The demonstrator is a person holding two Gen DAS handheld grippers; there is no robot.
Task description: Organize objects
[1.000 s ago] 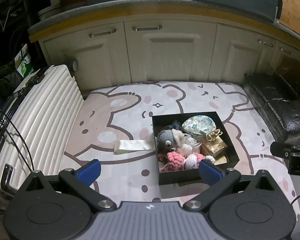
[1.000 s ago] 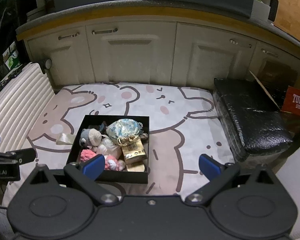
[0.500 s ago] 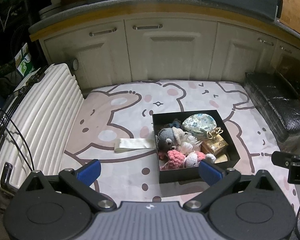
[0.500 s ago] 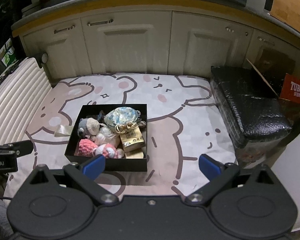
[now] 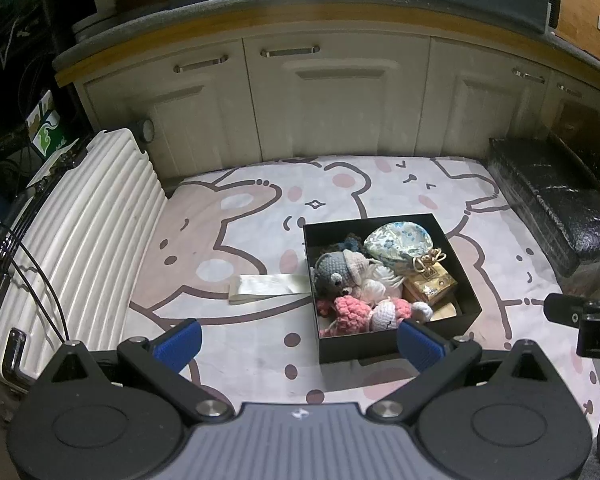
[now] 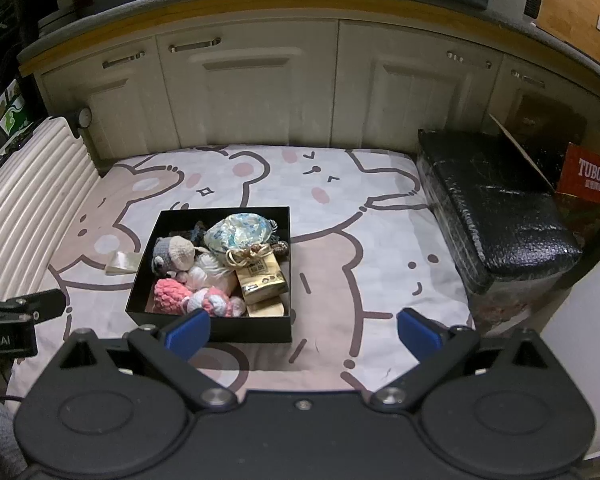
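Since a second ago both cameras have edged nearer the black box (image 6: 208,322), which sits on the cartoon-bear mat (image 6: 380,216). Left gripper (image 5: 298,342) and right gripper (image 6: 302,332) hover with fingers spread wide, holding nothing. Best approach: descend slowly at 12 o'clock and take one top item. Inside lie a grey crochet doll (image 6: 172,254), floral pouch (image 6: 238,230) and gold packet (image 6: 262,280), heaped together.
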